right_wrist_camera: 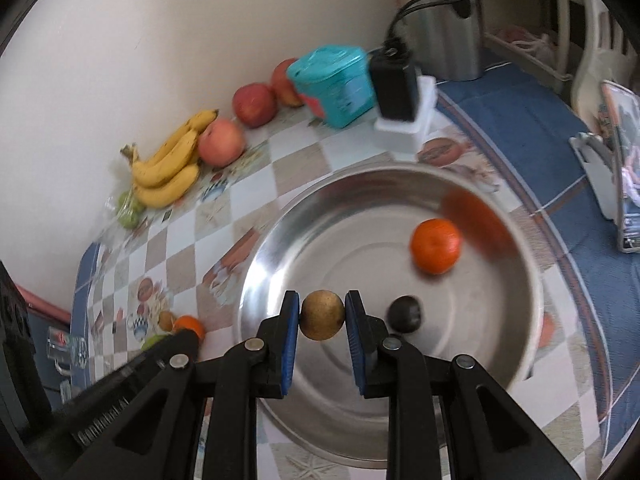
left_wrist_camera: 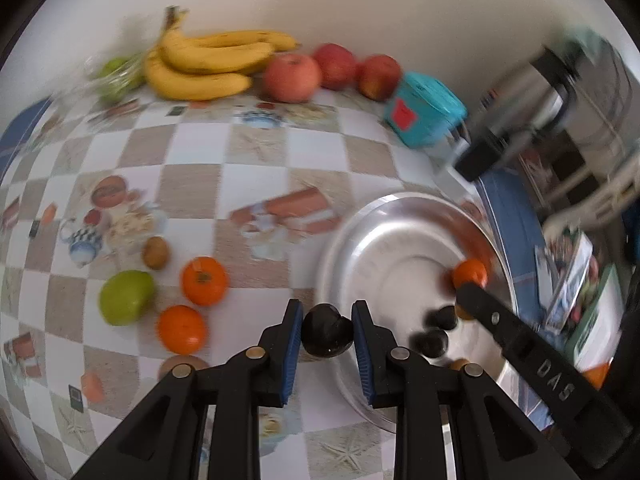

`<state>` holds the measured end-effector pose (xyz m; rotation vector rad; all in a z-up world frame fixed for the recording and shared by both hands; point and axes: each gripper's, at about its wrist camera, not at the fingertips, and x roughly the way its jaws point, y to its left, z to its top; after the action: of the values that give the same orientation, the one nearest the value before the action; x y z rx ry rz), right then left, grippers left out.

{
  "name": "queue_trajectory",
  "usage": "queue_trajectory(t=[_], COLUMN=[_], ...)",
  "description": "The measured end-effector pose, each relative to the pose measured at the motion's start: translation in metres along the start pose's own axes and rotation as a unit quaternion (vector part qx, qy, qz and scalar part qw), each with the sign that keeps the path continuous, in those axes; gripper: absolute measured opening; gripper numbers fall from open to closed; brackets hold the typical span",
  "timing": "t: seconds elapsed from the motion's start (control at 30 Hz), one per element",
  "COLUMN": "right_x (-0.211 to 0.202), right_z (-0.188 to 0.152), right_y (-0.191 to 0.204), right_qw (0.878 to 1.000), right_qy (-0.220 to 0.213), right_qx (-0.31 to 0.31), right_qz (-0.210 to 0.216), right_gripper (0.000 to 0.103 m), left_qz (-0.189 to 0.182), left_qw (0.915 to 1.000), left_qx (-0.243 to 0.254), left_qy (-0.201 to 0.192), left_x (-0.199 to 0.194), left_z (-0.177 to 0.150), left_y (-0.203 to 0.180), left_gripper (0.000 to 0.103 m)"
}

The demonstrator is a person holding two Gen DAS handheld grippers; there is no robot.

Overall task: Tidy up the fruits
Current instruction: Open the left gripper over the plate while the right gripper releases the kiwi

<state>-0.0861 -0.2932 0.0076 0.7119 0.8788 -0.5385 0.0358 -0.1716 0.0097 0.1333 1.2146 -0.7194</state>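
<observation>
Left gripper clamps dark fruit, perhaps plum; motion-blurred.

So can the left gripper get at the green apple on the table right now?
Probably not yet. The left gripper is shut on a dark fruit, so its jaws are full. The green apple lies uncovered on the table, with two oranges beside it.

Left wrist view: steep downward over own tongs, close above table, facing wall. Right wrist view: likewise, close over steel bowl. Shared: bowl, bananas, apples, teal tin.
</observation>
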Motion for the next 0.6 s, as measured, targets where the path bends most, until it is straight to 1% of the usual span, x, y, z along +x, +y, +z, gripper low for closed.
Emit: queue_trajectory(t=[0.13, 0.27, 0.6], right_x=[-0.005, 0.001, 0.024], right_z=[0.003, 0.002, -0.007], right_y=[-0.007, -0.009, -0.012], right_qw=[1.000, 1.000, 0.999], right_qy=[-0.008, 0.000, 0.035], right_qx=[0.008, 0.006, 0.004], right_qz=[-0.007, -0.012, -0.012], right_gripper=[0.025, 0.025, 0.025], left_qz=[0.007, 0.009, 0.022], left_qw=[0.9995, 0.9984, 0.9968], left_qx=[0.030, 0.053, 0.073], left_qy=[0.011, 0.016, 0.025], left_x=[0.009, 0.017, 0.033], left_z=[-0.006, -0.011, -0.018], left_y=[-0.019, -0.030, -0.039], left_gripper=[0.027, 0.027, 0.028])
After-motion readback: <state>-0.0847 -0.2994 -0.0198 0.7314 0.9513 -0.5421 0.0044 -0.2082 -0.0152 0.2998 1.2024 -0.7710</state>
